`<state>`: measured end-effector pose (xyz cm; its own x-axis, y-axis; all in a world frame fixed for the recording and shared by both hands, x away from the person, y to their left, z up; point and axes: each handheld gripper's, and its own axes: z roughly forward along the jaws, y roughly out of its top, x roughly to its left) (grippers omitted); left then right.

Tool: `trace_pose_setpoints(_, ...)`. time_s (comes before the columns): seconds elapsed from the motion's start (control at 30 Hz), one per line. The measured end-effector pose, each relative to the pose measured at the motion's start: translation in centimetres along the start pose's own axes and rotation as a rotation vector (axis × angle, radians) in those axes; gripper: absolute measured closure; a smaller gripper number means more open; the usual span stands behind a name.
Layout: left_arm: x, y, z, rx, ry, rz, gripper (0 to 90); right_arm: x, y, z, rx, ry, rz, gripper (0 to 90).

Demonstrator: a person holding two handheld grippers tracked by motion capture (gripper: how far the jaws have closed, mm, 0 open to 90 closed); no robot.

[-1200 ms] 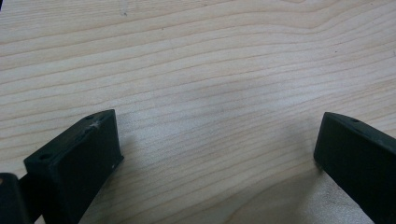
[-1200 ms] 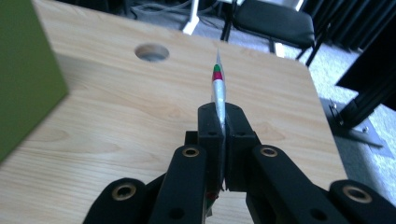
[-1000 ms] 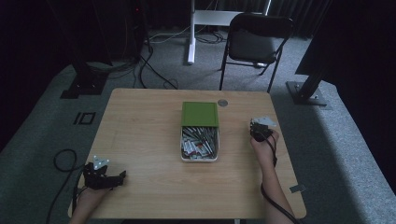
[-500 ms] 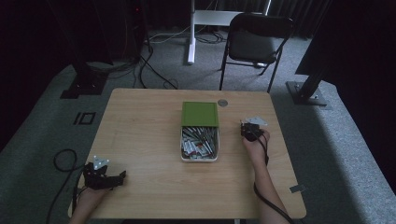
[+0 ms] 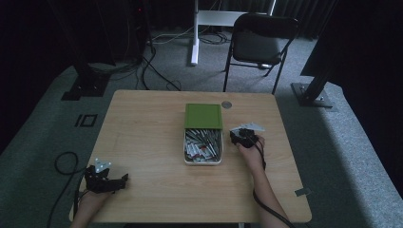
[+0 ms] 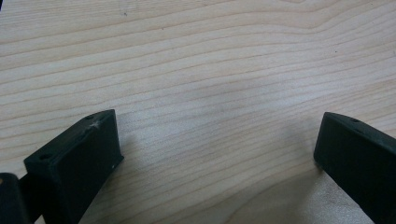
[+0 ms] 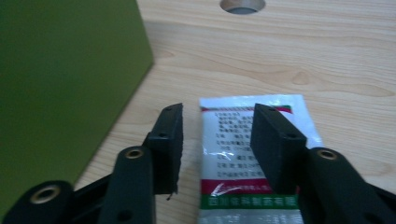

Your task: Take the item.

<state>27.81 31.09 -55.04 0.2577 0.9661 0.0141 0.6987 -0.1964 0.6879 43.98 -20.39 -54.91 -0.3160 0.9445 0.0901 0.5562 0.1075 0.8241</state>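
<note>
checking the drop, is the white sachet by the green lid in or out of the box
Out: the white sachet lies flat on the table beside the green lid.

The white sachet (image 7: 254, 154) lying on the bench (image 7: 355, 60) carries small dark print and a green band of white characters, all too blurred to read.

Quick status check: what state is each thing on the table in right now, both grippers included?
Green lid: off, lying flat on the box's far end.
Box: open, full of sachets.
Sachet: flat on the table beside the lid, between the right jaws, not pinched.
Right gripper: jaws just been opening, apart.
Left gripper: jaws wide open over bare wood.
</note>
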Motion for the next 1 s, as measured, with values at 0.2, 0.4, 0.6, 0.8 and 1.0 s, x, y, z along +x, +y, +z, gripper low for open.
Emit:
trace_pose_setpoints(0.2, 0.0, 0.0, 0.0, 0.000, 0.000, 0.000, 1.3, 0.0, 0.3, -0.9, -0.005, 0.011, -0.005, 37.3)
trace_pose_setpoints(0.4, 0.0, 0.0, 0.0, 0.000, 0.000, 0.000, 1.2, -0.9, 0.2, -2.0, -0.001, 0.021, 0.017, 23.7)
trace_pose_setpoints(0.6, 0.0, 0.0, 0.0, 0.000, 0.000, 0.000, 1.3, -2.0, -0.6, -3.1, 0.015, -0.031, -0.001, 14.2)
trace_pose_setpoints(0.8, 0.0, 0.0, 0.0, 0.000, 0.000, 0.000, 1.3, -3.3, -1.4, -4.7, 0.021, -0.071, 0.027, 14.1)
trace_pose_setpoints(1.0, 0.0, 0.0, 0.0, 0.000, 0.000, 0.000, 1.3, -4.4, -2.4, -6.0, 0.031, -0.101, 0.049, 14.2)
